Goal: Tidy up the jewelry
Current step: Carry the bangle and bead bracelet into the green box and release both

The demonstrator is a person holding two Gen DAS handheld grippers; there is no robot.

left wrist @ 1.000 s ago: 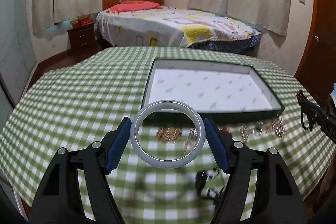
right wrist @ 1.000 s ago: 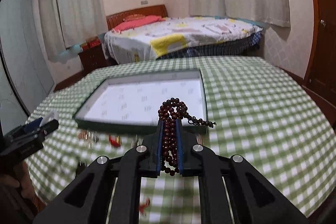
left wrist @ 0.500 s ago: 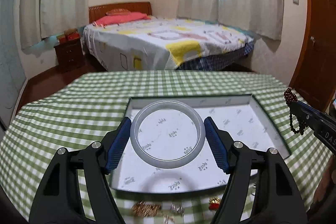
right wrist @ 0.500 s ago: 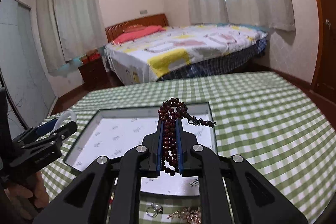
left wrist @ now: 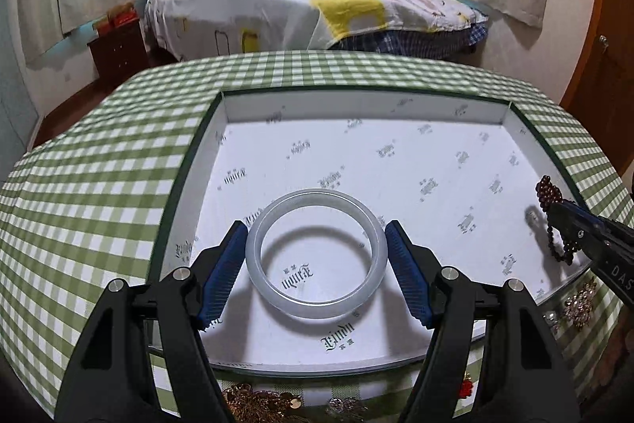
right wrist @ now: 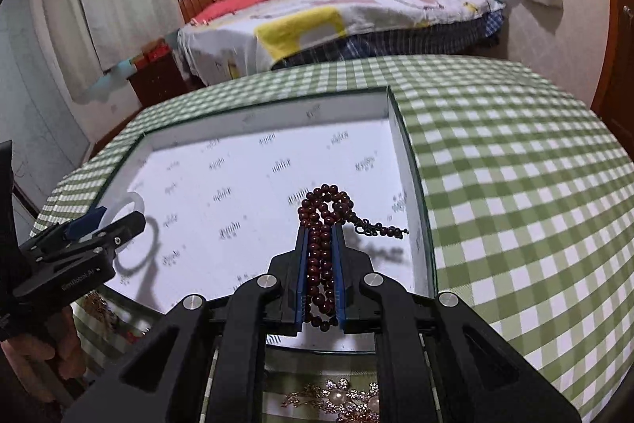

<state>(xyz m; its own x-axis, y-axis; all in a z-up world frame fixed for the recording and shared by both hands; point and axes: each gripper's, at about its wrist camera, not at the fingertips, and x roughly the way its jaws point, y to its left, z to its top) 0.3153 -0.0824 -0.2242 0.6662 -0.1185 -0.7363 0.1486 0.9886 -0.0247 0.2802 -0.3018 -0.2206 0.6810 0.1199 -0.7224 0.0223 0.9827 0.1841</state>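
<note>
Both grippers have swung from tabletop [left wrist: 99,161] edge to over the box [left wrist: 206,129]: left gripper [left wrist: 316,249] fingers grasping pale bangle [left wrist: 315,298], right gripper [right wrist: 321,238] clenched on dark bead strand [right wrist: 325,209]; drop-off prob. next, contact w/ box floor unclear.

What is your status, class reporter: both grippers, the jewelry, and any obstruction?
Left gripper shut on pale bangle, over the box. Right gripper shut on dark bead string, same box. Box floor bare below; nothing in the way.

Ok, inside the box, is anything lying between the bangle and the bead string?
Nothing: between the white bangle and the dark red bead string, only bare printed box lining with shadows, clearest in the right wrist view.
</note>
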